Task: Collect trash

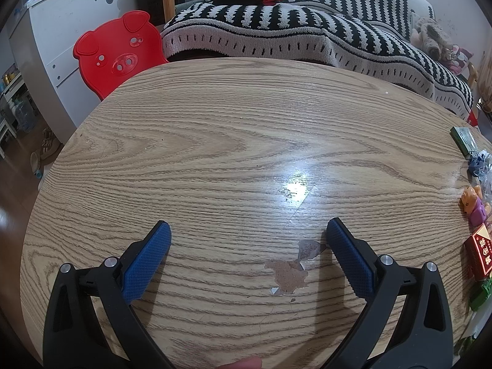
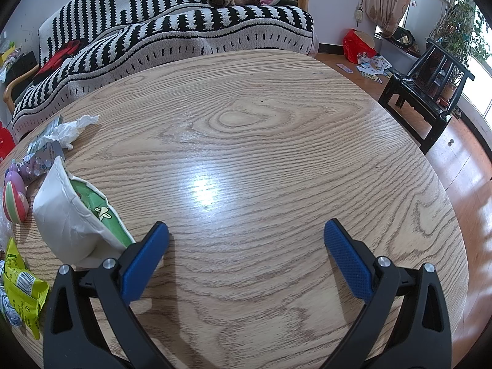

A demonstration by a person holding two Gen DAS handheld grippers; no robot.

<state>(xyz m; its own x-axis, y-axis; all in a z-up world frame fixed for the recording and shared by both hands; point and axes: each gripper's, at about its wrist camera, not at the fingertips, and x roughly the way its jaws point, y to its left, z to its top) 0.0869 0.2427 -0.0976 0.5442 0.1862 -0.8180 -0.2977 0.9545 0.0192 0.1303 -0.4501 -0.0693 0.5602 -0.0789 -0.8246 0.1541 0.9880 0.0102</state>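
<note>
Trash point(image 2: 73, 215) left of right claw point(image 2: 246, 230)

Tan oak-grain swirls are seen all over the desk point(image 2: 261, 117). Blue cross-hatched pads on black arms are worn by each claw point(image 1: 247, 230) point(image 2: 246, 230). The sofa throw point(image 1: 307, 30) is done in black-and-white stripes, the pig chair point(image 1: 118, 52) in bright red, and the crumpled cup point(image 2: 70, 212) in white with green.

The left tongs point(image 1: 247, 230) have two black plastic arms, each with a triangular cut-out and two round silver screws. The inner faces of the fingers carry blue pads point(image 1: 147, 261) with a fine diamond texture. The right tongs point(image 2: 246, 230) look the same: black arms, silver screws, blue textured pads point(image 2: 347, 261).
</note>
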